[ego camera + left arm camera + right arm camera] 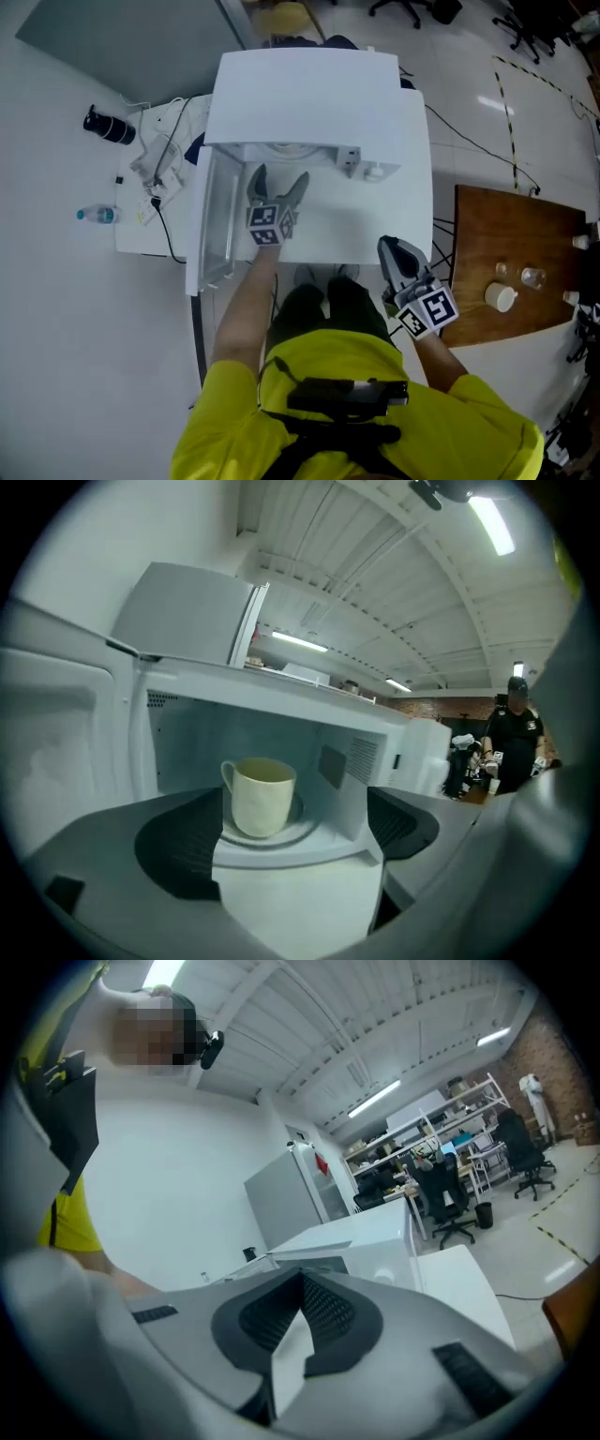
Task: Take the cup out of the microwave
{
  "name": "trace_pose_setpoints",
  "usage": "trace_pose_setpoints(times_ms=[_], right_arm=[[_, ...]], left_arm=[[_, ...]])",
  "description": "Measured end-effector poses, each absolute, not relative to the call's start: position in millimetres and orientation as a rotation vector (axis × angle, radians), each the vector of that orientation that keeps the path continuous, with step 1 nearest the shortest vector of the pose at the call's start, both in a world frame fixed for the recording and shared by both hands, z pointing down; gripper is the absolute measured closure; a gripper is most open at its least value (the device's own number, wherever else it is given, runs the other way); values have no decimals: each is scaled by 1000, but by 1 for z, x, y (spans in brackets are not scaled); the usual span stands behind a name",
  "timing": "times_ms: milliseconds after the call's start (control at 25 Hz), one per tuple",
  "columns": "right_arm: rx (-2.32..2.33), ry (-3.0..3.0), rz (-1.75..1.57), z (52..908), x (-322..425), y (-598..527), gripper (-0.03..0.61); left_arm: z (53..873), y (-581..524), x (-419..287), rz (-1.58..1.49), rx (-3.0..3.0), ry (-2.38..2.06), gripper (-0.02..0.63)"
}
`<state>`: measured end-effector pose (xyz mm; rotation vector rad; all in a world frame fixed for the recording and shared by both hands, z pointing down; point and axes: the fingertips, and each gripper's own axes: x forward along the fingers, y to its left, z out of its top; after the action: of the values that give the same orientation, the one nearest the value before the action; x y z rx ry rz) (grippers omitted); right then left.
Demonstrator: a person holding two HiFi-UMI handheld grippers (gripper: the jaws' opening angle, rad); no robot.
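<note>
Cup stands upright on the turntable in the middle of the open microwave, its handle toward the door. The left gripper, jaws spread wide and empty, faces the cavity mouth. A sound grasp likely means entering level, straddling the cup's body and closing gently. The right gripper, jaws together on nothing, hangs by the table's near right corner. Only the left gripper view shows the cup; from the head view the microwave's roof hides it.
</note>
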<state>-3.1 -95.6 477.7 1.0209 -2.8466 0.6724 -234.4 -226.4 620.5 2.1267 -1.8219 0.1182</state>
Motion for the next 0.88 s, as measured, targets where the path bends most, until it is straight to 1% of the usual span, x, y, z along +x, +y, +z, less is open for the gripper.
trace_pose_setpoints(times_ms=[80,280,600,680,880], right_arm=[[1001,-2838,713,493,0,-101,574],[988,-2804,801,527,12,-107,574],[1069,-2749,861,540,37,-115,574],[1092,-2745,869,539,40,-116,574],[1108,-2746,867,536,40,-115,574]], left_arm=[[634,-262,-240,128,2112,-1847,109],[671,-313,-257,202,2033,-1912,109],[688,-346,-259,288,2004,-1999,110],[688,-350,-263,313,1970,-2038,166],[682,-339,-265,325,1998,-2057,170]])
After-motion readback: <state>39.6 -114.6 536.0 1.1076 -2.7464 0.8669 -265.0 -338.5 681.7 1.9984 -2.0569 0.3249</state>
